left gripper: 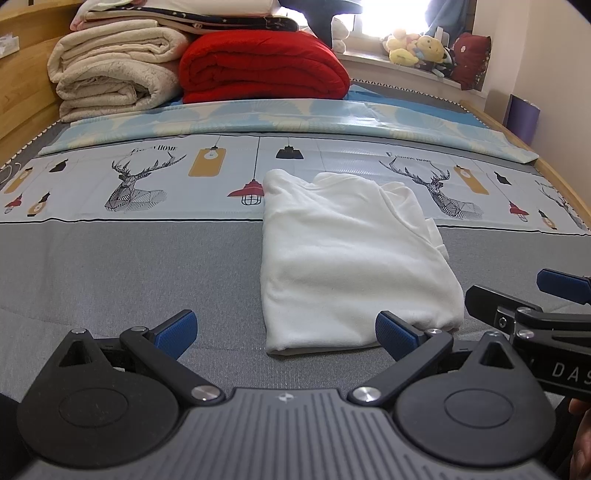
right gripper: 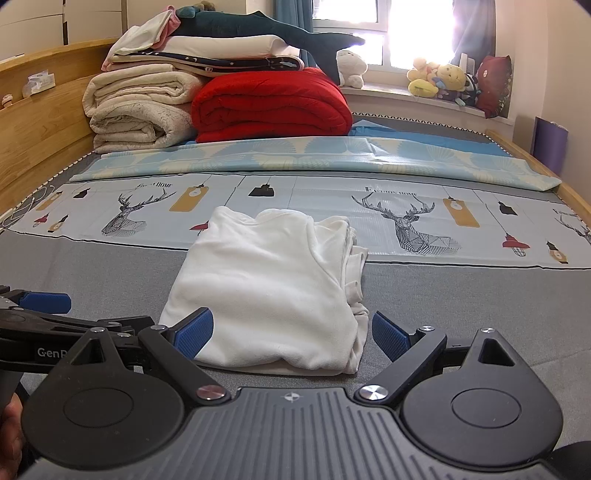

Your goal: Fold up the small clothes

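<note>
White shirt [right gripper: 266, 291] lies flat on the bed [left gripper: 129, 266], long axis running away from the jaws. Right gripper [right gripper: 291, 334] straddles its near hem, nearer; left gripper [left gripper: 286, 330] offset left. Both spread, empty.

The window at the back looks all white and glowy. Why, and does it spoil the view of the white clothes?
Right wrist view: daylight overexposes the window, washing out its panes. Left wrist view: same glare at the window. The folded white garment stays evenly lit and sharp in both. Fisheye bends the bed's edges.
</note>
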Demonstrator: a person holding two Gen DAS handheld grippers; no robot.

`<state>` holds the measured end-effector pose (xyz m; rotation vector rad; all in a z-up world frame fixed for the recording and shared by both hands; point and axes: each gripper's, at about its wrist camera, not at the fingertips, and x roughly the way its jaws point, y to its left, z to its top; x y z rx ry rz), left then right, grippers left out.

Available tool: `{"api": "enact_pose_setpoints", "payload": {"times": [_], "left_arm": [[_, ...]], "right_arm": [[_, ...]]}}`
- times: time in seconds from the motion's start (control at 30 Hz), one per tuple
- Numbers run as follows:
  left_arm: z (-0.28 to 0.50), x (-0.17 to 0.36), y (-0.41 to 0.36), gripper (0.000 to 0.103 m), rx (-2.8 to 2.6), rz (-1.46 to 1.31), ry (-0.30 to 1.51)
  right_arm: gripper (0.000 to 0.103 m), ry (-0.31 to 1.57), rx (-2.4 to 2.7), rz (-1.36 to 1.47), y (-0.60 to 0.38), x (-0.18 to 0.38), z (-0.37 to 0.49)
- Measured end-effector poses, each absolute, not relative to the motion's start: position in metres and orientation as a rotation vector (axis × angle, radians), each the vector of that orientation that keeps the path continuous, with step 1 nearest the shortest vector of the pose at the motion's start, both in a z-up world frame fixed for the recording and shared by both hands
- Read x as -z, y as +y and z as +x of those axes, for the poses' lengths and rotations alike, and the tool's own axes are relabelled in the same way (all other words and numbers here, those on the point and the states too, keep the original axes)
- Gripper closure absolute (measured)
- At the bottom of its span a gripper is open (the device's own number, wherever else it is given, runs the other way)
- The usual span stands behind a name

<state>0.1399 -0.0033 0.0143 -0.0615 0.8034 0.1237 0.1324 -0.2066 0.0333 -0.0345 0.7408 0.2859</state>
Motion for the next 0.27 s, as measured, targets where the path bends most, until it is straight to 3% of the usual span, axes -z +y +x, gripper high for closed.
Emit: {"api": "enact_pose_setpoints", "payload": {"times": [0.27], "left_arm": [[0.1383, -0.0143, 0.0000, 0.000, -0.116, -0.055, 0.793]], "right_arm": [[0.010, 0.740, -0.285, -0.030, -0.2062, -0.0327, 0.1324]]}}
